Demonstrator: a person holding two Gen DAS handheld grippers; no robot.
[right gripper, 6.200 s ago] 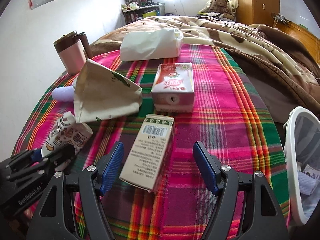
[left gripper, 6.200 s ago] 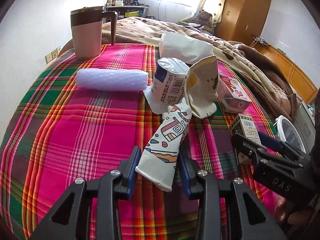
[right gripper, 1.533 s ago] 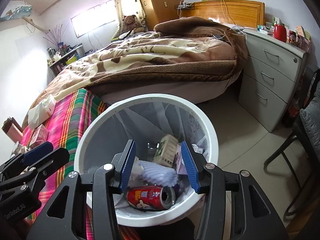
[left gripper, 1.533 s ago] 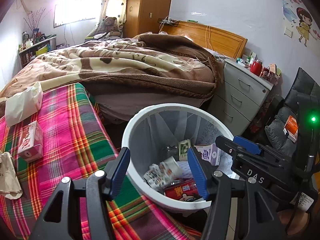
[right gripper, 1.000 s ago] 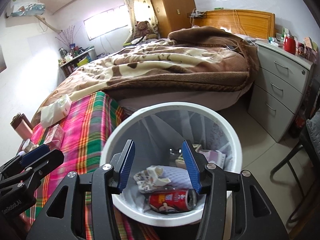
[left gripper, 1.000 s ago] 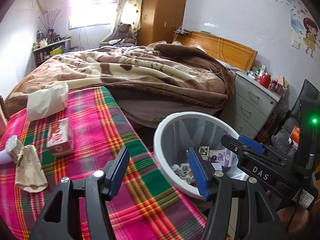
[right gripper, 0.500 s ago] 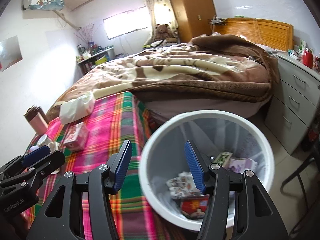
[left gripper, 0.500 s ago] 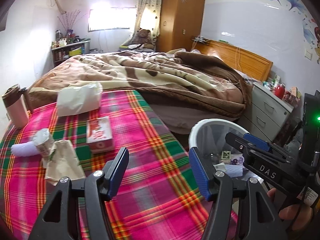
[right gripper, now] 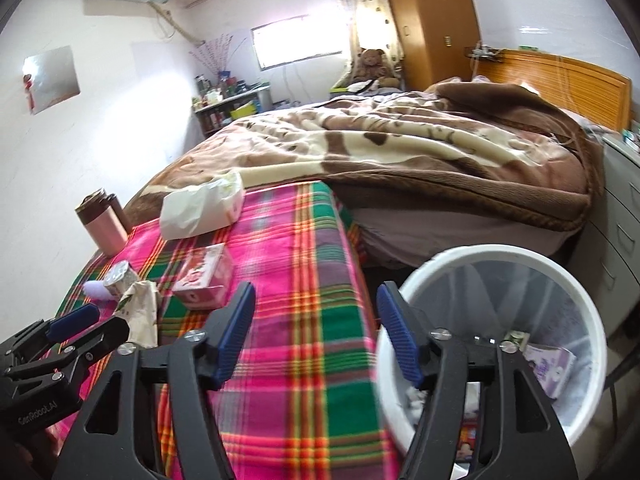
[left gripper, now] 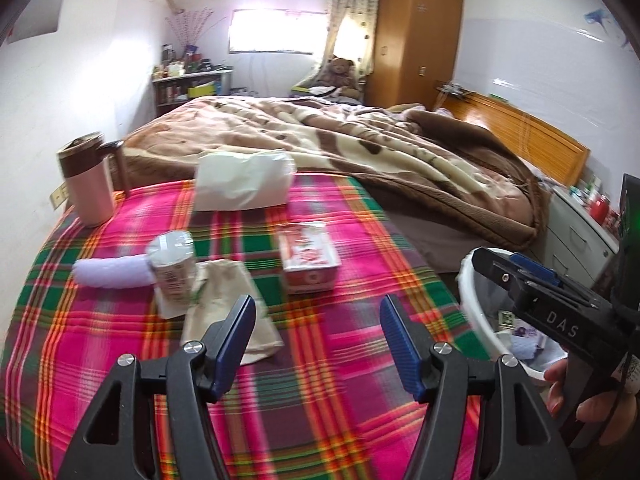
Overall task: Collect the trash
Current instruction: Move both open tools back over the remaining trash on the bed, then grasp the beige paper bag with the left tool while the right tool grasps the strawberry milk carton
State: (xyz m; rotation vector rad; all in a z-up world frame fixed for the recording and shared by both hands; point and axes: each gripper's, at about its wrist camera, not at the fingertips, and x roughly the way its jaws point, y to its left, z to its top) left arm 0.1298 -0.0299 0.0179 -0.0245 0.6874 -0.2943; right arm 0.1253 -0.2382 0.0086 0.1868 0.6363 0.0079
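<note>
Trash (left gripper: 230, 322) lies on plaid cloth (left gripper: 340, 400) beyond empty left jaws.

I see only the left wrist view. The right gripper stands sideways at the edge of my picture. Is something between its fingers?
Observer: No. In the right wrist view the right gripper is empty and its jaws are opening. It points at the edge of the plaid cloth, beside the bin.
Operator: I see only a slice of that bin. Is it full?
Observer: Not full. The white bin shows its whole opening there, and the trash lies low inside: a purple pack and a small green carton are visible.
</note>
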